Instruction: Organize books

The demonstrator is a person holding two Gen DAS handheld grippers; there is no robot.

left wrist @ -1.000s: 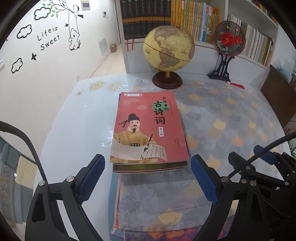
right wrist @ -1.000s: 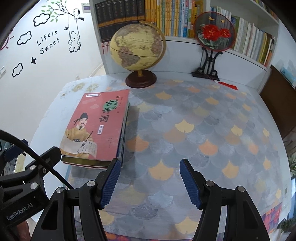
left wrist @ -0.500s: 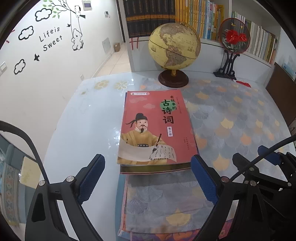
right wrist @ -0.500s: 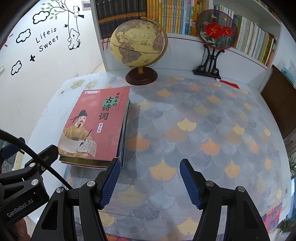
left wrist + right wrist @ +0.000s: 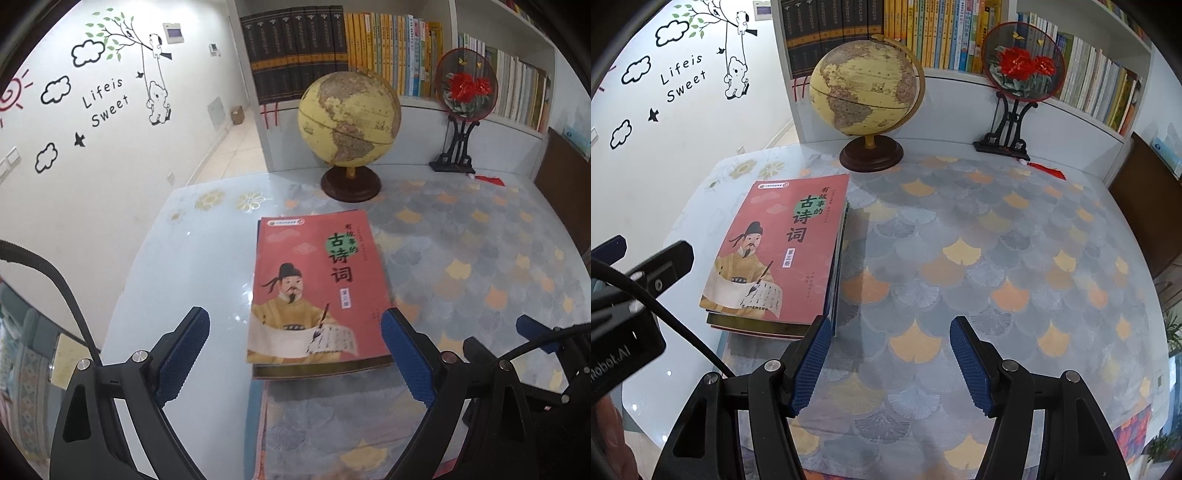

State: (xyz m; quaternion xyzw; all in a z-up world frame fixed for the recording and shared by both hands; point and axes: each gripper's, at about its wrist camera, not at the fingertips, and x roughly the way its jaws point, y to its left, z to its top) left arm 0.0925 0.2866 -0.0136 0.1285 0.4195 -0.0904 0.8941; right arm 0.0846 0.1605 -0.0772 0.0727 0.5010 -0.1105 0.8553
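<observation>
A stack of books (image 5: 317, 295) lies flat on the glass-topped table, its top one a red cover with a painted scholar and Chinese title. The same stack of books (image 5: 783, 254) sits at the left of the right wrist view. My left gripper (image 5: 295, 350) hangs open above the stack's near edge, its blue pads wide apart and touching nothing. My right gripper (image 5: 890, 354) is open over the patterned cloth, just right of the stack's near corner, with nothing between its fingers. The left gripper's body (image 5: 624, 295) shows at the left edge of the right wrist view.
A yellow globe (image 5: 349, 122) on a dark wooden base stands behind the books. A round red-flower fan on a black stand (image 5: 463, 96) is at the back right. Bookshelves (image 5: 369, 51) full of upright books line the back wall. A fan-patterned cloth (image 5: 997, 258) covers the table.
In the left wrist view the book stack and globe have drifted right and lower as my left gripper shifted and tilted a little. The right gripper has kept still.
</observation>
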